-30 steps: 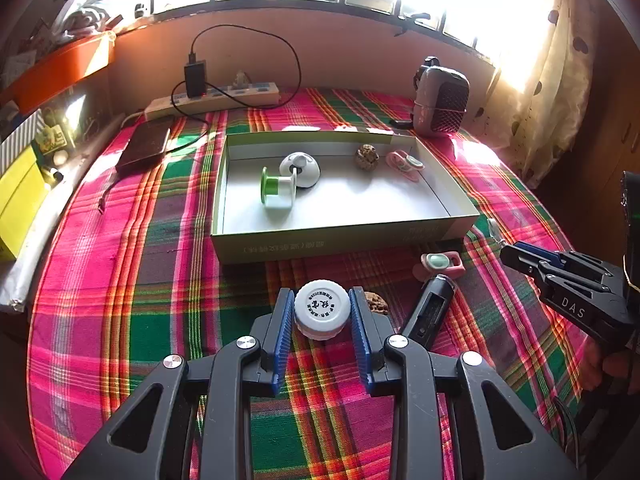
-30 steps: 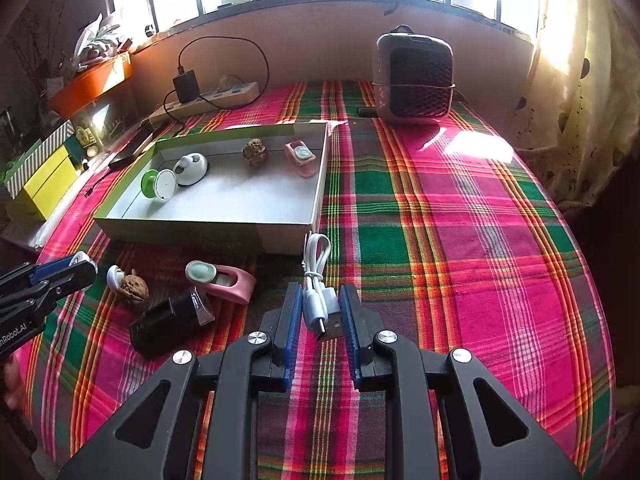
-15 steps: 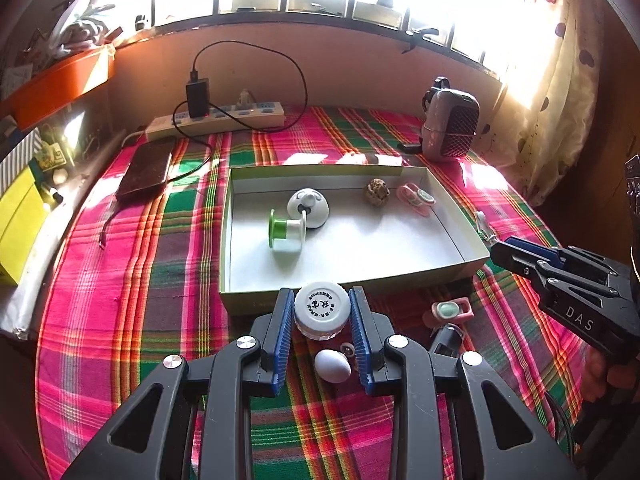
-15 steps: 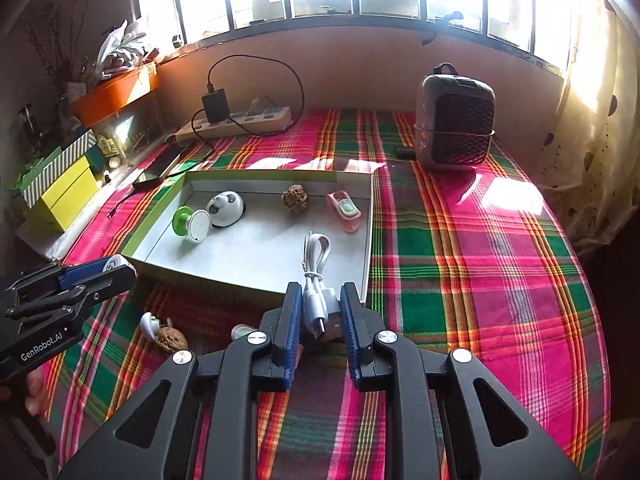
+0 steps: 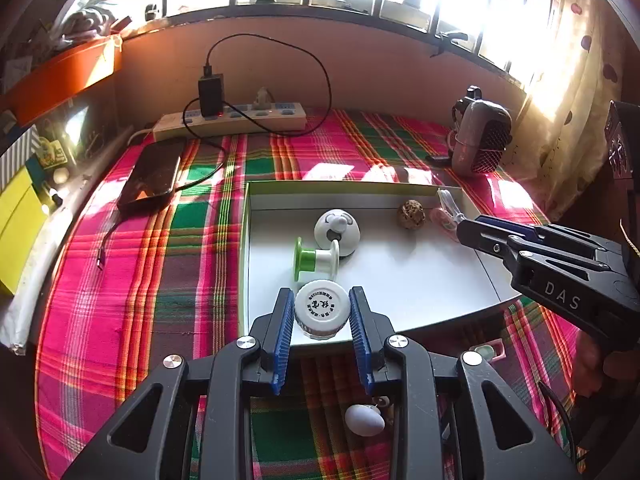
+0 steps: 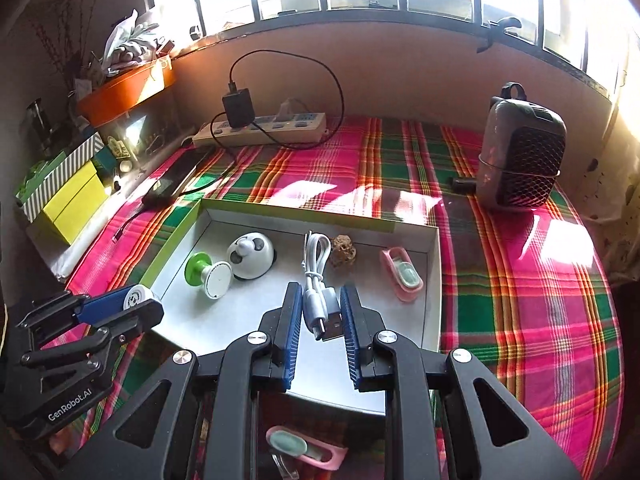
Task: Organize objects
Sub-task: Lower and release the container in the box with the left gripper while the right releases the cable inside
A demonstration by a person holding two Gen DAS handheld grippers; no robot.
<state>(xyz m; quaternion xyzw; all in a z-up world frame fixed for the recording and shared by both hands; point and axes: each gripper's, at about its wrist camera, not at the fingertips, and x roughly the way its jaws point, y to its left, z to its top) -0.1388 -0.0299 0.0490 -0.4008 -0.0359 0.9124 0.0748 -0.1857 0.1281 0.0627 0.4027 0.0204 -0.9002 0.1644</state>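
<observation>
Left wrist view: the left hand-held gripper (image 5: 320, 312) clamps a small white-capped jar (image 5: 321, 309) between its blue pads, holding it above the near edge of the open green-rimmed box (image 5: 245, 240) on the plaid-covered surface (image 5: 132, 280). The carry appears aimed at adding the jar to the items already gathered inside: a green-and-white spool (image 5: 316, 259), a round white gadget (image 5: 337, 229) and a walnut (image 5: 411, 213). The jar's cap bears a ring of printed characters, too small to read. At right, the right hand-held gripper (image 5: 460, 228) reaches over the box's far corner; its black body is marked "DAS". A white egg-shaped object (image 5: 364, 420) lies on the cloth beneath the left tool, outside the box and apparently waiting its turn. A phone (image 5: 151, 178) lies charging by a power strip (image 5: 230, 120), probably outside the sorting job.

Right wrist view: the right hand-held gripper (image 6: 320, 318) is closed on a bundled white USB cable (image 6: 318, 280), plug toward the camera, held over the box's interior (image 6: 434, 280), where a release would drop it among the spool (image 6: 208, 274), the gadget (image 6: 251, 256), the walnut (image 6: 343, 250) and a pink clip-like item (image 6: 402, 274). At left, the other tool (image 6: 132, 304) with the jar in its grip reads "GenRobot.AI" on its side. A second pink clip-like item (image 6: 306, 450) lies on the cloth below the box, still to be collected. A small grey heater (image 6: 520, 160) stands well apart at the back, its placement suggesting it is not part of the tidy-up.
</observation>
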